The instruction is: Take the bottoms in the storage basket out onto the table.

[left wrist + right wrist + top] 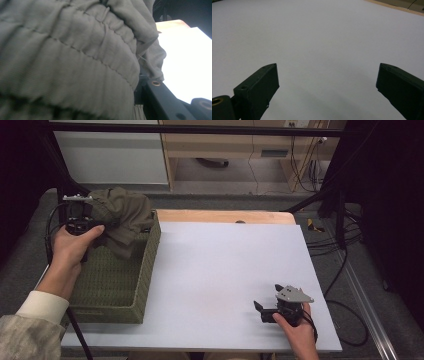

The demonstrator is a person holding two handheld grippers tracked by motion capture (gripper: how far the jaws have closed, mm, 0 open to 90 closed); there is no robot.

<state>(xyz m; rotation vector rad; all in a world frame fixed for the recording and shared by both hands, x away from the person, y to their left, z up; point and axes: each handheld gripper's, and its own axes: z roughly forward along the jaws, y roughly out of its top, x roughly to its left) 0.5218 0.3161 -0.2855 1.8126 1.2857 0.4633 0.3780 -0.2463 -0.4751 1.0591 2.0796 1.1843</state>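
Note:
An olive-green garment hangs bunched above the far end of a woven green basket at the table's left. My left gripper is shut on the garment, and its tips are buried in the folds. In the left gripper view the ribbed cloth presses close against the camera, with one black finger visible under it at the lower right. My right gripper rests low near the front right of the white mat. It is open, with only bare mat between its jaws.
The basket takes up the left side of the table. A wooden table edge runs behind the mat. Cables and dark frame legs stand off the table's right side.

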